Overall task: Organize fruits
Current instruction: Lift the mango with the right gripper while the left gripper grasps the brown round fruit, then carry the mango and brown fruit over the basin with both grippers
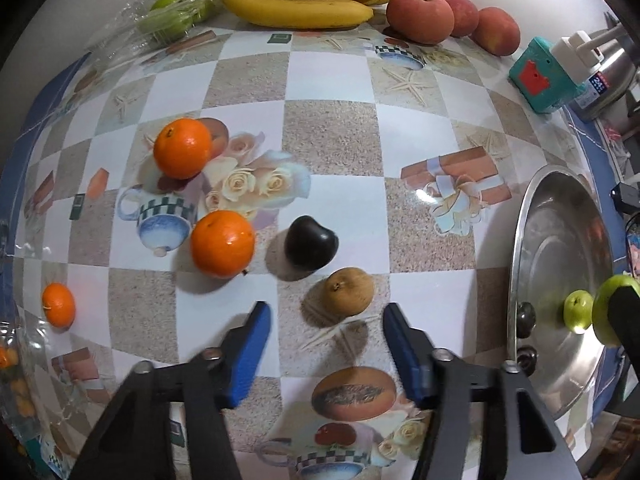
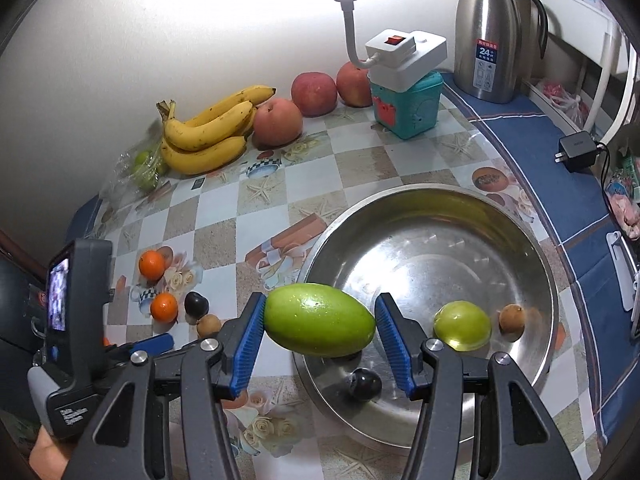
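My left gripper (image 1: pixel 326 309) points down at the table, open, with a small brown fruit (image 1: pixel 346 294) just past its blue fingertips and apart from both. Beside that fruit lie a dark plum-like fruit (image 1: pixel 312 246) and two oranges (image 1: pixel 222 244) (image 1: pixel 182 148); a smaller orange (image 1: pixel 59 304) sits at the far left. My right gripper (image 2: pixel 320 320) is shut on an oval green fruit (image 2: pixel 320 320), held over the near rim of a steel bowl (image 2: pixel 400 194). In the bowl lie a smaller green fruit (image 2: pixel 462 324), a brown fruit (image 2: pixel 512 318) and a dark fruit (image 2: pixel 364 384).
Bananas (image 2: pixel 208 128), three apples (image 2: pixel 278 122) and a plastic bag of green fruits (image 2: pixel 144 170) line the back wall. A teal box (image 2: pixel 408 108) carrying a power strip, a steel flask (image 2: pixel 490 36) and a black charger (image 2: pixel 576 150) stand at the back right.
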Demonstrator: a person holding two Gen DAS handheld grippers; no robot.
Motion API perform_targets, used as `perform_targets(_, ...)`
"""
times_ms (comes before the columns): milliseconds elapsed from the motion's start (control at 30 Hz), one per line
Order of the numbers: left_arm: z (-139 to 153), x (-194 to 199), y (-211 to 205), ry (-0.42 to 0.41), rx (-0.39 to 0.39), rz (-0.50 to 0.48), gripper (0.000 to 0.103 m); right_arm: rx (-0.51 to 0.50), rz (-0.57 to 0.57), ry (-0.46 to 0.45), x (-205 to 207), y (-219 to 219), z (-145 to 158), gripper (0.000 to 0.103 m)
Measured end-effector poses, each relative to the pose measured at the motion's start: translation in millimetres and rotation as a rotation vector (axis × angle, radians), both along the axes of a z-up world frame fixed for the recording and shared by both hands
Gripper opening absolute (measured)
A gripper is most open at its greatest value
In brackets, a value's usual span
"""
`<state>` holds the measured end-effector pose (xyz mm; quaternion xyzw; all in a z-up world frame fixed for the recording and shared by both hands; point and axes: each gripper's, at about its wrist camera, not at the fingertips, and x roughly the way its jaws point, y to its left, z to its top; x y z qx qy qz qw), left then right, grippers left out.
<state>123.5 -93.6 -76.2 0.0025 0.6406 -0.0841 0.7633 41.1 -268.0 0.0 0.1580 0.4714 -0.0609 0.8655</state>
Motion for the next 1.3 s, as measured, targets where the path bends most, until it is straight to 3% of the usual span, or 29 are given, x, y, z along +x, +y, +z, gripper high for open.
perform_targets(167,2.7,10.6,-15.8,-0.001,-0.007,0.017,0.048,0.017,-0.010,-0.008,-1.9,-3.7,1.6,0.057)
perform_targets(533,-8.2,7.0,-9.4,-0.001,-0.054,0.022,0.028,0.037,-0.011,0.000,-1.9,-5.4,-0.6,0.057)
perform_targets(900,11.5,1.8,-15.0,-0.029,-0.107,0.026,0.028,0.038,-0.015,-0.001,-2.4,-5.4,-0.9,0.057)
perform_targets(1300,47.3,-22.1,-64.6,-0.115,-0.090,-0.120,0.028,0.022,-0.132,-0.020,-14.1,-41.1,4.3,0.057)
